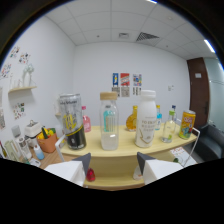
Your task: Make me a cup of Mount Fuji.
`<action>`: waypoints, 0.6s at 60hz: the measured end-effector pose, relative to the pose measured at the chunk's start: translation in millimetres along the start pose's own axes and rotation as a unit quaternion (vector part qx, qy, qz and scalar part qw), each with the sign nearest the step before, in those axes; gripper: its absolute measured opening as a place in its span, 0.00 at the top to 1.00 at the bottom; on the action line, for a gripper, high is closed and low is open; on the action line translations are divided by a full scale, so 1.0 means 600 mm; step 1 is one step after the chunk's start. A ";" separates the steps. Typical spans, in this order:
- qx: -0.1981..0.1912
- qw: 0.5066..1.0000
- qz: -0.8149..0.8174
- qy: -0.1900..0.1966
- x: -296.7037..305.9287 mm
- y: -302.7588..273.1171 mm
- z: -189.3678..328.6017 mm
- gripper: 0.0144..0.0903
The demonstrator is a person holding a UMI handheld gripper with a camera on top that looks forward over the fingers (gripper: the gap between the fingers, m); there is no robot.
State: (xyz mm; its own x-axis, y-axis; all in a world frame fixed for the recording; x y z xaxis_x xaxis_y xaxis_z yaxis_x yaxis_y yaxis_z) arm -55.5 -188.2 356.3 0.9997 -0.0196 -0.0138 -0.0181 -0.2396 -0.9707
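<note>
Several drinks stand in a row on a pale yellow counter [125, 150] beyond my fingers. From the left they are a black and silver can [71, 122], a clear bottle [109, 122] with a tan cap, a white bottle [146, 120], a small glass bottle [170, 128] and a yellow can [187, 124]. My gripper [112, 162] is open below the counter's front edge, roughly in line with the clear bottle. Nothing sits between its fingers. A small red object [90, 174] shows beside the left finger.
Behind the row stand a pink bottle [86, 122], an orange-yellow bottle [132, 119] and a blue-labelled bottle [159, 117]. An orange cup [47, 143] holding items sits left of the counter. A wall shelf [22, 89] is further left, and a brown door [199, 90] at the right.
</note>
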 end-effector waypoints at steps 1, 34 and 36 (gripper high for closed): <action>0.006 1.000 0.001 -0.002 -0.004 -0.011 0.006 0.05; 0.024 1.000 0.006 0.002 -0.019 -0.103 0.139 0.64; 0.021 1.000 0.006 -0.005 -0.024 -0.102 0.135 0.64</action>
State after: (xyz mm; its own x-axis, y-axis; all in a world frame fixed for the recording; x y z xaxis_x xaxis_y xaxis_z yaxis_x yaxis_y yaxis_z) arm -67.2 -94.7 396.3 0.9995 -0.0125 -0.0280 -0.0299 -0.1987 -0.9796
